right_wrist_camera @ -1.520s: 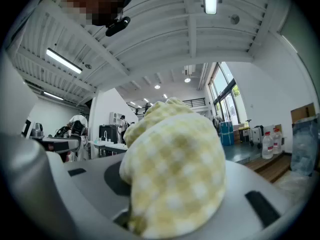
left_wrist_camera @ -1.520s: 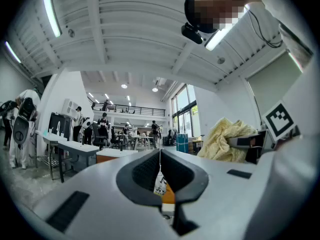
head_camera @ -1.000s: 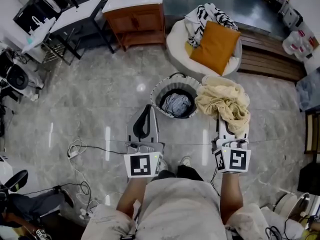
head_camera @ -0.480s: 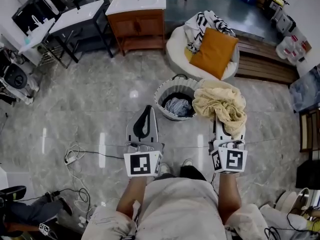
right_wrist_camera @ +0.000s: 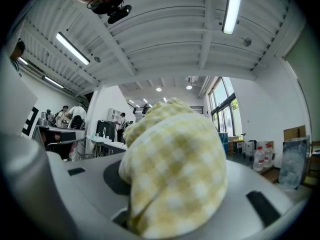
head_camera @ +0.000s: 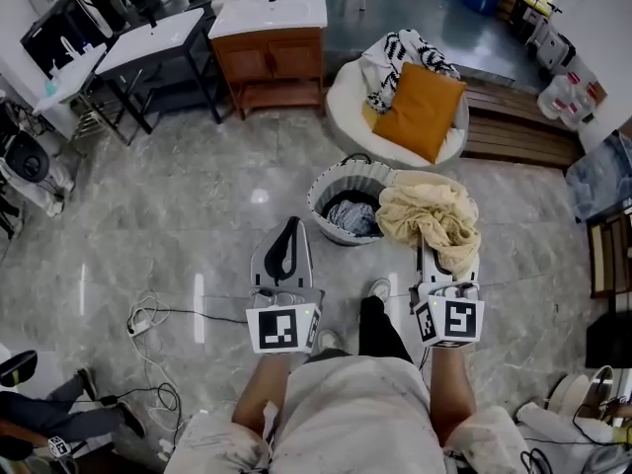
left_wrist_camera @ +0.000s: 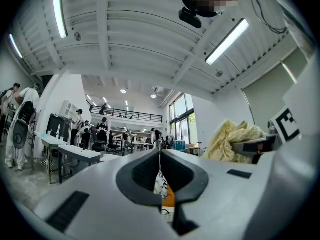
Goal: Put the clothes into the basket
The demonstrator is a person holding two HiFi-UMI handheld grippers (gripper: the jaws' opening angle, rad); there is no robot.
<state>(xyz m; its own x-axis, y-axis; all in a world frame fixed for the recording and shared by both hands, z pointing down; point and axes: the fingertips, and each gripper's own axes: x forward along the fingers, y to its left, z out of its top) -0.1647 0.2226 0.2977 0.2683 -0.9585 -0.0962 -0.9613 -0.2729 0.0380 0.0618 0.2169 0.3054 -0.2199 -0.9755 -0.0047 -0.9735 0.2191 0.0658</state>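
Two things matter for this drop, by my reading: centring and clearance. The right gripper (head_camera: 442, 265) is clamped on a crumpled pale yellow checked cloth (head_camera: 427, 213). The cloth bulges over both jaws and hangs at the right side of the round white ribbed laundry basket (head_camera: 321, 188), overlapping that rim in the head view. A blue-grey garment (head_camera: 350, 215) already lies inside the basket.

The bundle looks almost as broad as the basket's mouth. It should be carried leftward until it sits over the middle of the basket, then lowered before the jaws part. Released where it is, it would likely drape over the rim or slide to the grey marble floor (head_camera: 178, 215) right of the basket. The left gripper (head_camera: 288, 227), jaws pressed together with nothing between them, sits short of the basket's near left side and could tuck in any fold left hanging.

Against the earliest frame, the basket sits lower in the head view. One shoe (head_camera: 379, 288) has stepped forward toward the basket, and the cloth covers more of its right rim. The hold on the cloth looks unchanged.
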